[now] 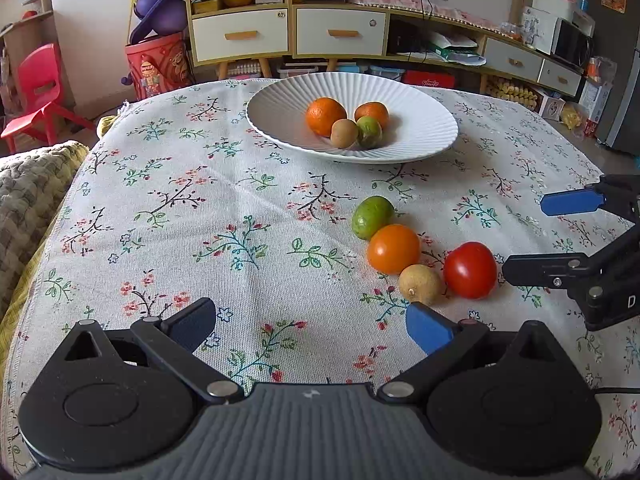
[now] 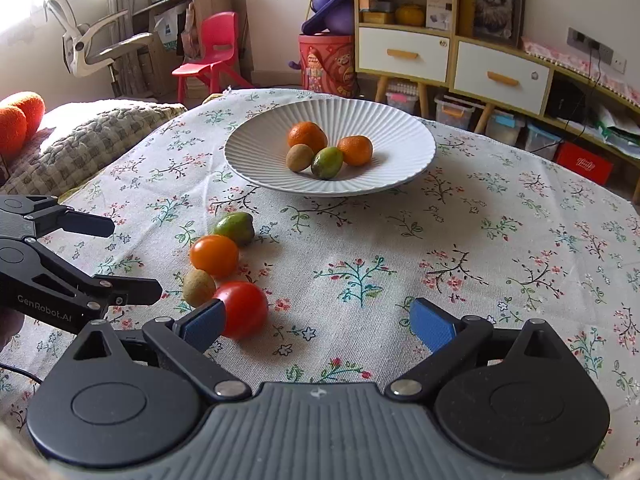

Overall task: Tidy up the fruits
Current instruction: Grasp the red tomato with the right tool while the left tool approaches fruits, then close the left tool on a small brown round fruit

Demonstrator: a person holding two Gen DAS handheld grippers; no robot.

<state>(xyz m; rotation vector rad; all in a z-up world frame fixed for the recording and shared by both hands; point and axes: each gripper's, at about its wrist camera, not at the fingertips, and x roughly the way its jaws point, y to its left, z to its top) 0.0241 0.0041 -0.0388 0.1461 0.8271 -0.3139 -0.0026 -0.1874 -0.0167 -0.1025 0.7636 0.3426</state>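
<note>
Left gripper (image 1: 310, 326): its two black fingers with blue pads are standing wide apart over the cloth, nothing lying between them; the right pad is sitting just in front of the tan fruit.
Right gripper (image 2: 314, 324): its fingers are also spread wide and gripping nothing; the left blue pad is sitting just beside, perhaps touching, the red tomato.
Table (image 1: 168, 208): a white cloth printed with flowering twigs is covering it and carrying all the fruit.
Loose fruit: four pieces are lying in a curved row on the cloth, each touching or nearly touching the next. Nearest is the glossy round red tomato (image 2: 244, 309), then a small dull tan-brown round fruit (image 2: 199, 288), then a smooth orange round tomato (image 2: 214, 255), and farthest a green oval fruit (image 2: 236, 227).
Plate: a wide white ribbed ceramic plate (image 2: 260, 136) is sitting beyond the row, well apart from it.
Plate contents: a large orange mandarin (image 2: 307, 136), a smaller orange mandarin (image 2: 355, 150), a brown kiwi-like fruit (image 2: 299, 157) and a green-brown oval fruit (image 2: 327, 163) are clustering together at its middle.
</note>
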